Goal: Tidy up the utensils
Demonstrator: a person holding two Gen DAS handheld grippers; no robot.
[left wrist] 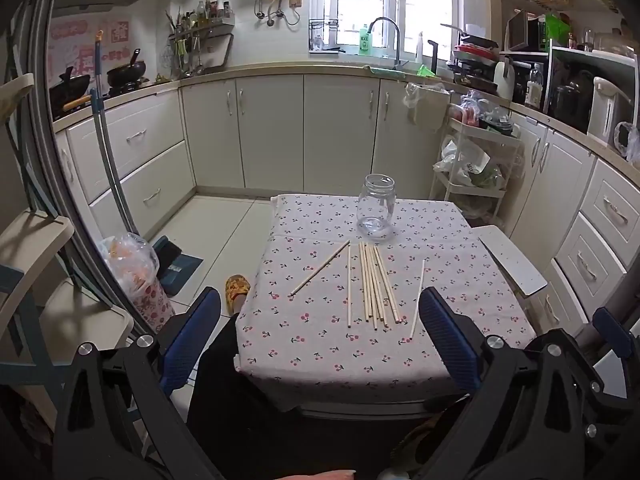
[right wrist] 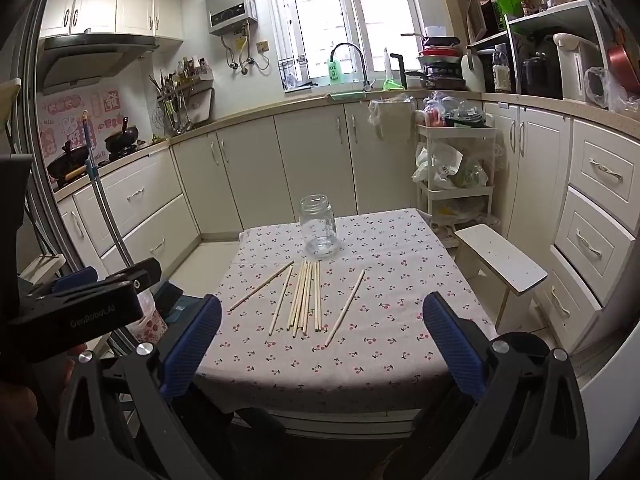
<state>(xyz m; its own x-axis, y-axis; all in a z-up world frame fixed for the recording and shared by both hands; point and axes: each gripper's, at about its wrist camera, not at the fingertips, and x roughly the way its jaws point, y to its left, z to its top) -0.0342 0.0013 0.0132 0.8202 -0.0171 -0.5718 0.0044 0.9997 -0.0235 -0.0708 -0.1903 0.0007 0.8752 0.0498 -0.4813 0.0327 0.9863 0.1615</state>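
Several pale wooden chopsticks (left wrist: 374, 284) lie on the cherry-print tablecloth (left wrist: 320, 344), most in a loose bundle, with single sticks splayed to the left and right. They also show in the right wrist view (right wrist: 306, 300). An empty clear glass jar (left wrist: 376, 205) stands upright just behind them; it also shows in the right wrist view (right wrist: 319, 226). My left gripper (left wrist: 320, 308) is open and empty, held back from the table's near edge. My right gripper (right wrist: 322, 312) is open and empty, also short of the near edge.
A small white stool (right wrist: 502, 258) stands right of the table. A white trolley (right wrist: 456, 184) with bags is behind it. A mop and dustpan (left wrist: 176, 264) and a bag (left wrist: 136, 276) sit on the floor to the left. Kitchen cabinets ring the room.
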